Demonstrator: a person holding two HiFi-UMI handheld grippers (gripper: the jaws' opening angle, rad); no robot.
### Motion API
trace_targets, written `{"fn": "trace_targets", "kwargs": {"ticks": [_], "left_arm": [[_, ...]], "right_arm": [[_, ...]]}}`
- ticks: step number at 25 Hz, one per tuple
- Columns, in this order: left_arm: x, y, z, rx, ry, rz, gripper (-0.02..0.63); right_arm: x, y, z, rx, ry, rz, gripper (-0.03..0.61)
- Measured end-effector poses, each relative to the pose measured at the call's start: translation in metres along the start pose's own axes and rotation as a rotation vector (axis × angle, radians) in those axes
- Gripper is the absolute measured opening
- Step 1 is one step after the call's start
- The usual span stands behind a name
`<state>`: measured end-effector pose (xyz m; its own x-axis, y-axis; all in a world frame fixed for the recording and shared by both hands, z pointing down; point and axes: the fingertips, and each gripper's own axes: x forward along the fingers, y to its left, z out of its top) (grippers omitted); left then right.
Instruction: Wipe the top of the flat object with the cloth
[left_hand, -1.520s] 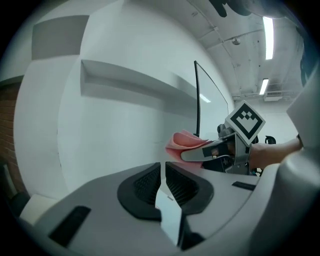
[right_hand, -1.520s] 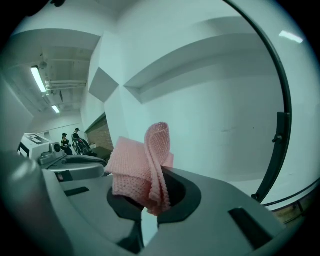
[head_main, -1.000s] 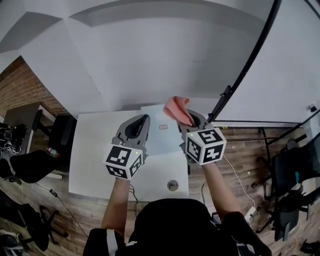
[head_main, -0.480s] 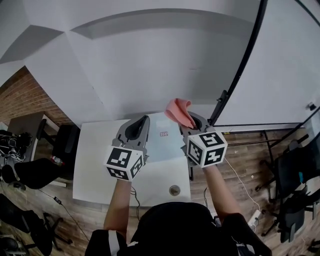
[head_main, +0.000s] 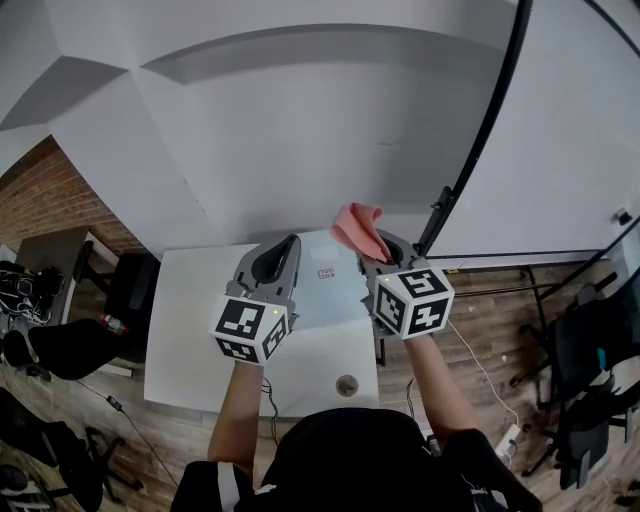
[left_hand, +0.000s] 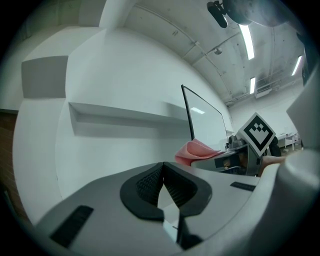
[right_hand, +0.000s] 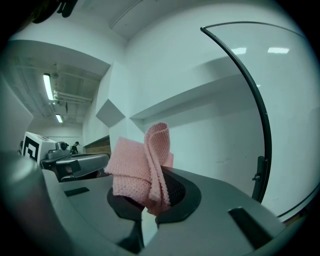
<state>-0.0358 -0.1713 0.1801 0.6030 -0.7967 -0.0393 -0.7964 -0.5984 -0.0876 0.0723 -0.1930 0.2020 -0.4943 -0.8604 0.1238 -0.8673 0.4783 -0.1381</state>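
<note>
A pink knitted cloth (head_main: 358, 229) sticks up folded from my right gripper (head_main: 378, 247), which is shut on it; in the right gripper view the cloth (right_hand: 145, 170) bunches between the dark pads. My left gripper (head_main: 290, 243) is shut with nothing in it; its ribbed pads (left_hand: 150, 184) meet. Both grippers are held level, side by side, above the white table (head_main: 195, 310). A pale blue flat sheet (head_main: 325, 285) with a small red label lies on the table beneath and between them, partly hidden by both.
A round metal grommet (head_main: 346, 384) sits near the table's front edge. A black curved pole (head_main: 480, 130) rises at the right. Office chairs (head_main: 590, 350) stand at the right, a dark chair (head_main: 60, 335) and cables at the left on the wood floor.
The head view has shifted slightly. Both grippers stay side by side above the table, the cloth still in the right one.
</note>
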Motion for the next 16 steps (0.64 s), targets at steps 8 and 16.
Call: {"fn": "trace_targets", "kwargs": {"ticks": [8, 16], "left_arm": [[0.007, -0.006, 0.001, -0.003, -0.010, -0.013, 0.012], [0.011, -0.012, 0.004, -0.010, -0.024, -0.030, 0.012]], "right_arm": [[-0.002, -0.007, 0.000, 0.000, 0.003, 0.003, 0.044], [-0.001, -0.009, 0.002, -0.004, 0.006, 0.006, 0.044]]}}
